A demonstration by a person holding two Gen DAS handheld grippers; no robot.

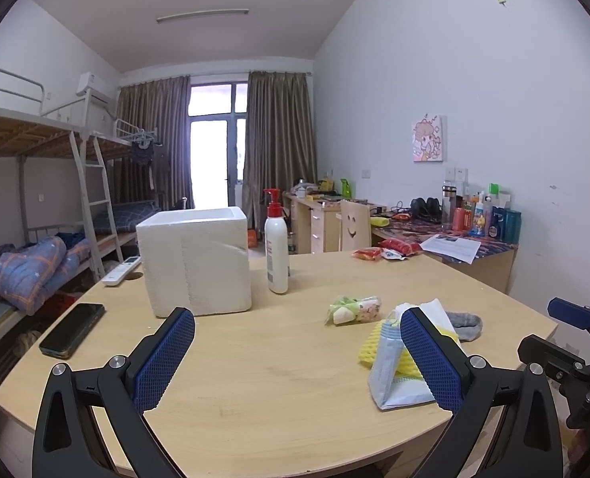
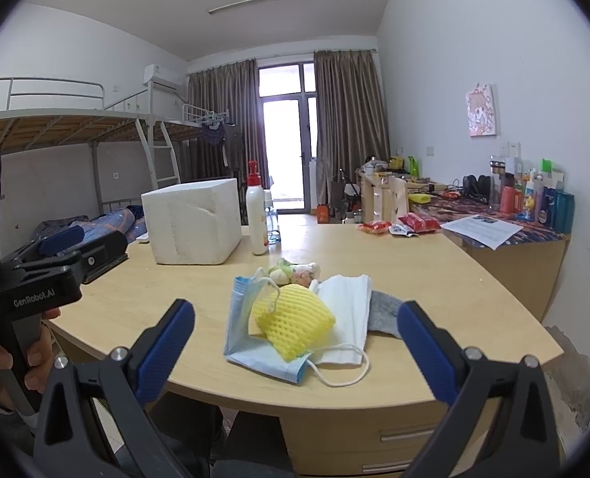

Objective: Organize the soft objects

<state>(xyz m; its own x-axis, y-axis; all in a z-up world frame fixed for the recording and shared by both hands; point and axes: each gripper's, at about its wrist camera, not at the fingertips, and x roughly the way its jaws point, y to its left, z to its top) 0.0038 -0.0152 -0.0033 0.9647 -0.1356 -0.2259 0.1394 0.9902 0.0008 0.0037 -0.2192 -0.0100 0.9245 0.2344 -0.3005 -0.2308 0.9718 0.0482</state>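
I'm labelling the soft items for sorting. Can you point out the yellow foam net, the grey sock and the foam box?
Yellow foam net (image 2: 293,320): right wrist view, middle of its mesh.
Grey sock (image 2: 384,312): right wrist view, its visible middle.
Foam box (image 1: 195,263): left wrist view, front wall.

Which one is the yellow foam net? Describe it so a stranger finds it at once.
Start at the white foam box on the wooden table, then come to the pile of soft things at the near edge. The yellow foam net lies on top of a blue face mask, beside a white face mask; only it is bright yellow with a honeycomb mesh.
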